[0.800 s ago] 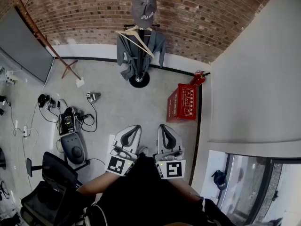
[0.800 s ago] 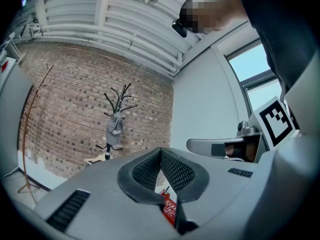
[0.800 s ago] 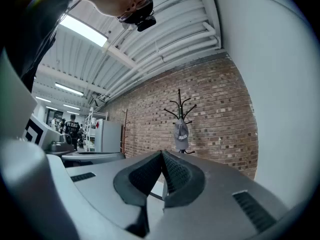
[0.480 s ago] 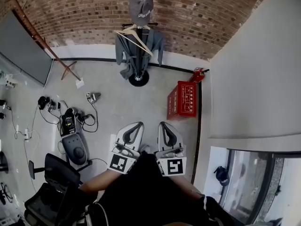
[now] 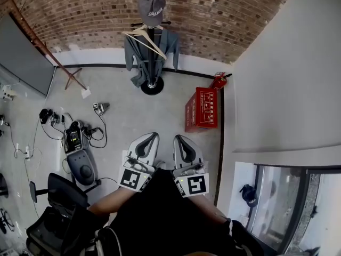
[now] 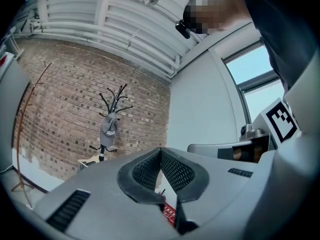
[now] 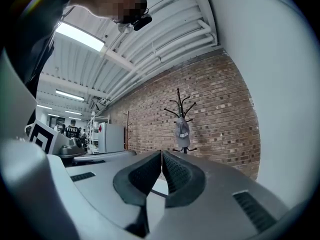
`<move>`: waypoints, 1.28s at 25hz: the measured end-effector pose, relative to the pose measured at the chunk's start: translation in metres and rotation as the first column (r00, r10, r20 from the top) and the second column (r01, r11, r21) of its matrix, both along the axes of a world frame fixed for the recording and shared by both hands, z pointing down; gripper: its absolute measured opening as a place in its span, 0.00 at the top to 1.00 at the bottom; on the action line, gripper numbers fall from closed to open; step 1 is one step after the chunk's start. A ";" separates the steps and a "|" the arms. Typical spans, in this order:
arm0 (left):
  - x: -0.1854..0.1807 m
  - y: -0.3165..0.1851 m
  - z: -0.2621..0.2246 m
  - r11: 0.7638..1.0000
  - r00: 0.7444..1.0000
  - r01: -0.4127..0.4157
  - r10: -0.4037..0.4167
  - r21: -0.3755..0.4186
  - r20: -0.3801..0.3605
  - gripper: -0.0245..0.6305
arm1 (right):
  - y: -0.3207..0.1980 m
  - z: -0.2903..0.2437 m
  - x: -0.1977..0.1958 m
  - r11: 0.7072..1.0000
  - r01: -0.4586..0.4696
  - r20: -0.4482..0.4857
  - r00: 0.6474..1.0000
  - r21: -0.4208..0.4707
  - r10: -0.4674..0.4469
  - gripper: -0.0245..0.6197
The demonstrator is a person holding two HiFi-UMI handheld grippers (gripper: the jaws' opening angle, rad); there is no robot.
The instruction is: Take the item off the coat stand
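Observation:
A black coat stand (image 5: 151, 63) rises against the brick wall, far ahead of me. A grey cap (image 5: 151, 3) hangs near its top, a wooden hanger (image 5: 140, 35) below it, and a grey jacket (image 5: 145, 57) lower down. The cap (image 6: 109, 129) also shows in the left gripper view, and the cap (image 7: 183, 132) in the right gripper view. My left gripper (image 5: 152, 136) and right gripper (image 5: 178, 138) are held side by side close to my body, both shut with nothing between the jaws, pointing toward the stand.
A red crate (image 5: 202, 109) and a red fire extinguisher (image 5: 219, 80) stand by the white wall on the right. Cables and devices (image 5: 74, 138) lie on the floor at left. A black office chair (image 5: 61, 207) is at lower left. A wooden easel (image 5: 40, 44) leans at the back left.
The stand and floor have slid slightly left and up in the head view. Both grippers keep the same pose, side by side and shut.

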State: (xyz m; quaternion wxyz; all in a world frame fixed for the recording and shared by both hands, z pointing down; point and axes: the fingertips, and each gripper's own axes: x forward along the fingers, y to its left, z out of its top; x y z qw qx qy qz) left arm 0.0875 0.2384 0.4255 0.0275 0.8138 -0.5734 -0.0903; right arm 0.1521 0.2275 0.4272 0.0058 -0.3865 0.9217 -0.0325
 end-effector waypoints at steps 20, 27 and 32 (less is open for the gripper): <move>-0.030 -0.018 0.035 0.992 0.993 0.107 -0.110 -0.073 -0.034 0.93 | -0.032 0.030 0.008 0.996 -0.007 0.014 1.000 -0.087 0.009 0.93; -0.021 -0.070 0.021 0.999 0.999 0.038 -0.039 -0.040 -0.031 0.93 | -0.075 0.019 0.008 0.996 -0.066 -0.017 0.998 -0.065 0.065 0.93; -0.023 -0.101 0.009 1.000 1.000 0.016 -0.016 -0.018 -0.026 0.93 | -0.108 0.007 0.000 0.996 -0.080 -0.016 0.997 -0.040 0.079 0.93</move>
